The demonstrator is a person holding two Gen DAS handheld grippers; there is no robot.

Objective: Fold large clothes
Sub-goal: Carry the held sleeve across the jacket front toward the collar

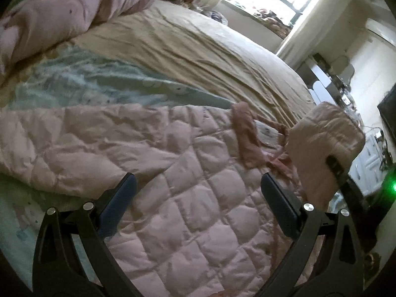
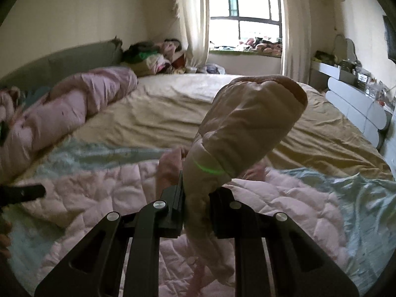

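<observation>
A pink quilted coat (image 1: pixel 173 173) lies spread flat on the bed, with a darker pink collar (image 1: pixel 245 136) near its far edge. My left gripper (image 1: pixel 195 198) is open and empty just above the coat's middle. My right gripper (image 2: pixel 196 198) is shut on a pink sleeve (image 2: pixel 247 128) of the coat and holds it lifted above the body of the coat (image 2: pixel 111 198). The lifted sleeve also shows at the right of the left wrist view (image 1: pixel 324 143). The left gripper's tip shows at the left of the right wrist view (image 2: pixel 24 193).
The bed has a tan sheet (image 1: pixel 198 47) and a pale blue cover (image 1: pixel 86 86). A rolled pink duvet (image 2: pixel 74 104) lies at the far left. Clothes are piled by the window (image 2: pixel 158 57). A white dresser (image 2: pixel 356 109) stands to the right of the bed.
</observation>
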